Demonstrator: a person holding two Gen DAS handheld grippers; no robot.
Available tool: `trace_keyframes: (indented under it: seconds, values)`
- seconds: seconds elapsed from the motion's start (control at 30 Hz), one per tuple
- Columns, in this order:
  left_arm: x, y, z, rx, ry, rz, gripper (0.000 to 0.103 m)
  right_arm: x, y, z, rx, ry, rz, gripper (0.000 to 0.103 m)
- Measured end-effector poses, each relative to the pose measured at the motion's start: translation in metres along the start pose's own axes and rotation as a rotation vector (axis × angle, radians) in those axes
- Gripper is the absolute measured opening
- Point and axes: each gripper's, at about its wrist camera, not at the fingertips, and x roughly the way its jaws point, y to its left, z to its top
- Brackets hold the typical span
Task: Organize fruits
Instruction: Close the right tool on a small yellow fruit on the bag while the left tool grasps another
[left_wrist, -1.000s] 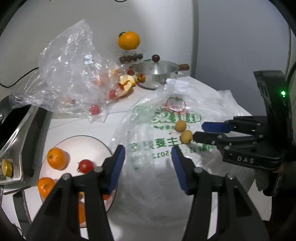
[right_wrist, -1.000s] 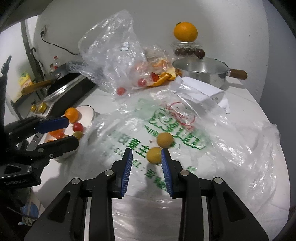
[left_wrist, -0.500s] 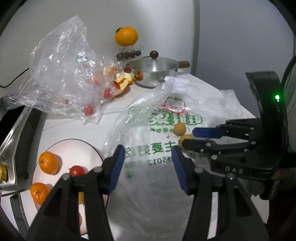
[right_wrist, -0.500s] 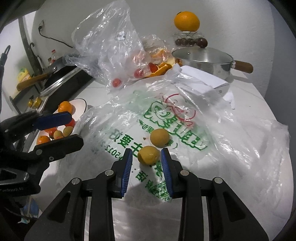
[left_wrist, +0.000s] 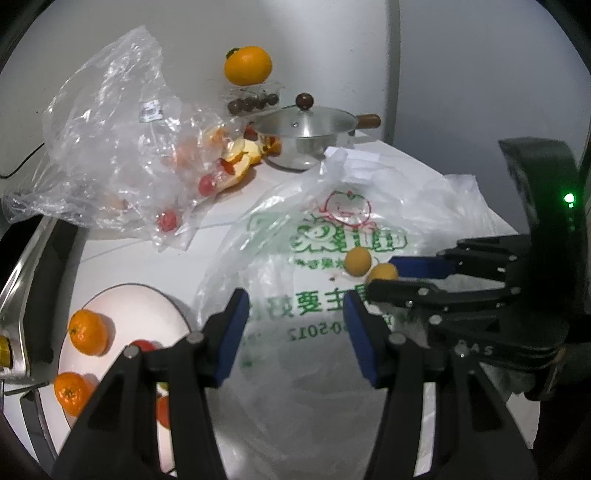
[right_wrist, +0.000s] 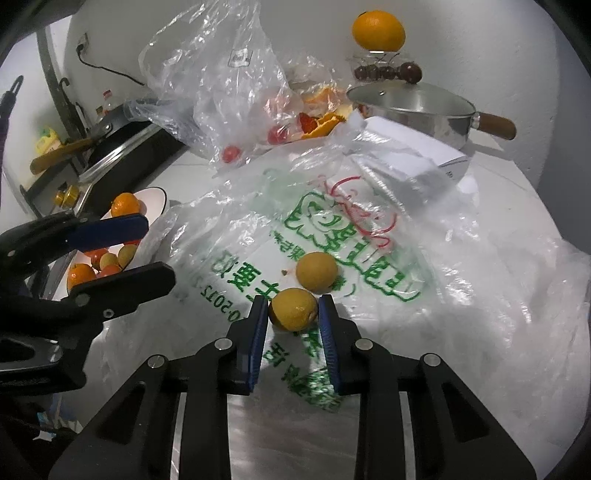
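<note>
Two small yellow fruits lie on a flat printed plastic bag (right_wrist: 369, 229). The nearer yellow fruit (right_wrist: 293, 308) sits between the pads of my right gripper (right_wrist: 293, 314), which stand close on both sides of it; it also shows in the left wrist view (left_wrist: 384, 272). The second yellow fruit (right_wrist: 317, 270) lies just beyond it, also visible from the left wrist (left_wrist: 357, 261). My left gripper (left_wrist: 295, 317) is open and empty over the bag, beside a white plate (left_wrist: 147, 306) holding mandarins (left_wrist: 88, 331) and tomatoes.
A clear bag (left_wrist: 110, 155) with tomatoes and orange peel lies at the back left. A steel pot (left_wrist: 306, 129) with lid, a jar of dark fruit and a big orange (left_wrist: 247, 65) stand by the wall. A stove (right_wrist: 122, 140) is at the left.
My right gripper has moved forward so the nearer yellow fruit now sits between its pads, and the jaws have narrowed around it. My left gripper has drifted slightly right of the plate.
</note>
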Motion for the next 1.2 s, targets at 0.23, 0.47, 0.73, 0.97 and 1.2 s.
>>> trace_keyframes:
  seconds: [0.23,0.47,0.73,0.97,1.2]
  values:
    - [0.012,-0.017,0.010,0.031,0.013,-0.002,0.054,-0.015,-0.018,0.000,0.014,-0.041,-0.036,0.030]
    - [0.029,-0.033,0.023,0.056,0.028,0.003,0.054,-0.023,-0.036,0.001,0.023,-0.064,-0.061,0.030]
    - [0.051,-0.052,0.034,0.095,0.043,-0.010,0.054,-0.027,-0.057,-0.001,0.047,-0.080,-0.066,0.030]
    - [0.068,-0.061,0.038,0.109,0.063,-0.012,0.053,-0.027,-0.069,-0.003,0.066,-0.086,-0.052,0.030]
    - [0.080,-0.062,0.035,0.119,0.090,-0.028,0.031,-0.028,-0.070,-0.003,0.072,-0.090,-0.047,0.030]
